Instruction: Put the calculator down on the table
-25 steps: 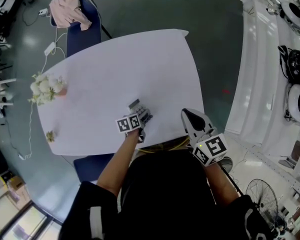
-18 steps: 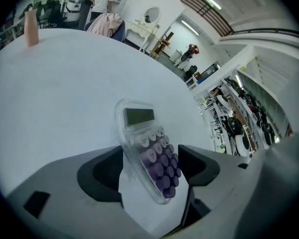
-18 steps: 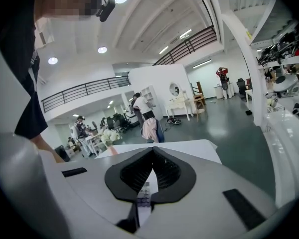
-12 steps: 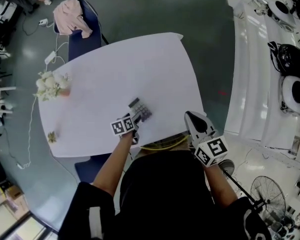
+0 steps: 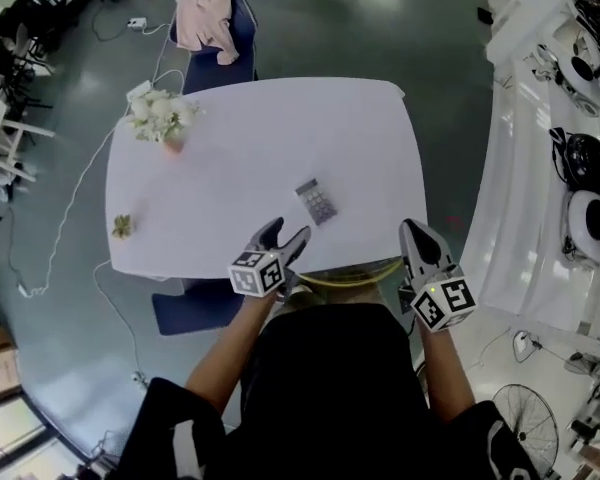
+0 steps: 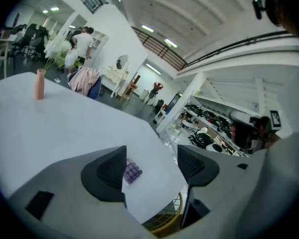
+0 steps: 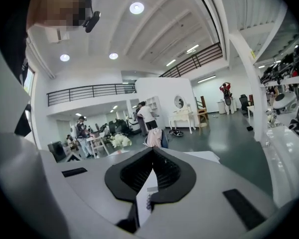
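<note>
A small grey calculator (image 5: pixel 316 201) with purple keys lies flat on the white table (image 5: pixel 240 148), a little right of its middle and toward the near side. My left gripper (image 5: pixel 283 240) hovers open at the table's near edge, short of the calculator, holding nothing. In the left gripper view the calculator (image 6: pixel 131 171) shows beyond the left jaw, with the left gripper (image 6: pixel 149 167) spread wide. My right gripper (image 5: pixel 417 243) hangs off the table's near right corner, its jaws meeting at the tips. In the right gripper view the right gripper (image 7: pixel 152 156) is shut and empty.
White flowers in a pink vase (image 5: pixel 160 120) stand at the table's far left. A small dried sprig (image 5: pixel 122 226) lies near the left edge. A blue chair with a pink garment (image 5: pixel 208 18) is behind the table. White shelving (image 5: pixel 570 168) runs along the right.
The left gripper has let go of the calculator and drawn back toward the near edge, now open. The calculator stays flat on the table. The right gripper has barely moved.
</note>
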Demonstrator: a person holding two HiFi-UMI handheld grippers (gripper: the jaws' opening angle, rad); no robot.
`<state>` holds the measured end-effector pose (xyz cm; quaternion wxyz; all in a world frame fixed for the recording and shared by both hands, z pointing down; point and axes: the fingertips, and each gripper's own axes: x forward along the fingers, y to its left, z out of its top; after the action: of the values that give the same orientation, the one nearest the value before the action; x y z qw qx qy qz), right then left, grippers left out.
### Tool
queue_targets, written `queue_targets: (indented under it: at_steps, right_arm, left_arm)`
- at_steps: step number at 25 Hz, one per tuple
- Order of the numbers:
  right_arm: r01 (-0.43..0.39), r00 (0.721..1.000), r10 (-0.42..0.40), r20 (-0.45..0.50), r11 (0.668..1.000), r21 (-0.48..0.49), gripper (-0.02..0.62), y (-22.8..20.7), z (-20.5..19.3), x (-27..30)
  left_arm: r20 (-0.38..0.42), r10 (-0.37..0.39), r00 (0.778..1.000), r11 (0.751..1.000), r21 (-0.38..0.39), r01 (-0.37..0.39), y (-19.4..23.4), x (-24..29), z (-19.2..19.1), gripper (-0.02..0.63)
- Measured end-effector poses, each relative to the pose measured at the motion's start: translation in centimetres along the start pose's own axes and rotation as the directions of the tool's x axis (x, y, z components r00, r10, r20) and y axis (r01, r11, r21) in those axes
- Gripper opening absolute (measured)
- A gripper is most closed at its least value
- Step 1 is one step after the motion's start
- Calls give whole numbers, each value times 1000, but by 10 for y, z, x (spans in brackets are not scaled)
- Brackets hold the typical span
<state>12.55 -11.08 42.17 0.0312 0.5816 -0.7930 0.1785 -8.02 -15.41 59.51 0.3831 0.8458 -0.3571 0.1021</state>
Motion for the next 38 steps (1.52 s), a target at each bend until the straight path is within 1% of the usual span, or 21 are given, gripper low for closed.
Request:
queue_targets:
  at_steps: [2, 5, 6, 7, 9, 11, 13, 15, 17, 19, 24, 27, 33, 38]
  right_arm:
    - [-14, 1000, 13, -9, 999, -39, -2, 18, -2, -7]
    - [-29, 1000, 28, -8, 997, -65, -2, 39, -5, -18]
    - [-31, 999, 31, -7, 997, -71, -2, 44, -6, -22]
    - [-31, 1000, 31, -5, 997, -77, -2, 49, -7, -26]
    - [-25, 1000, 25, 6, 996, -88, -2, 56, -9, -35]
    - [-14, 1000, 16, 21, 996, -93, -2, 61, -10, -43]
    - [-6, 1000, 9, 24, 995, -95, -2, 67, -12, -47]
    - [1, 1000, 2, 27, 994, -108, -2, 72, -11, -54]
    - [17, 999, -11, 48, 993, -120, -2, 71, -6, -60]
    - [31, 997, -23, 69, 992, -125, -2, 70, -1, -65]
    - [32, 997, -17, 81, 984, -177, -2, 77, -4, -69]
    - [26, 997, -12, 71, 981, -190, -2, 79, -6, -70]
    - [4, 997, 9, 71, 982, -188, -2, 79, -4, -69]
    - [17, 997, -2, 82, 983, -182, -2, 71, 3, -66]
  left_arm:
    - [67, -53, 996, 997, 62, 49, -23, -33, 11, 301]
    - [158, -112, 981, 984, 156, 87, -55, -79, 26, 225]
    - [187, -129, 974, 979, 183, 94, -64, -93, 31, 184]
    - [217, -143, 966, 975, 199, 99, -72, -106, 35, 148]
    - [281, -155, 947, 975, 199, 101, -85, -133, 45, 114]
    - [340, -150, 928, 976, 198, 85, -93, -157, 54, 48]
    - [377, -133, 917, 976, 211, 55, -97, -177, 59, 16]
    - [375, -110, 921, 969, 246, 15, -100, -188, 57, 9]
    - [350, -76, 934, 951, 308, -38, -104, -192, 51, 6]
    - [344, -58, 937, 937, 342, -67, -107, -195, 47, 6]
    - [395, -62, 917, 949, 307, -68, -111, -207, 49, 5]
    - [407, -55, 912, 950, 301, -77, -115, -210, 51, 5]
    - [392, -52, 919, 949, 305, -76, -119, -207, 55, 5]
    - [367, -61, 928, 953, 299, -55, -118, -192, 55, 5]
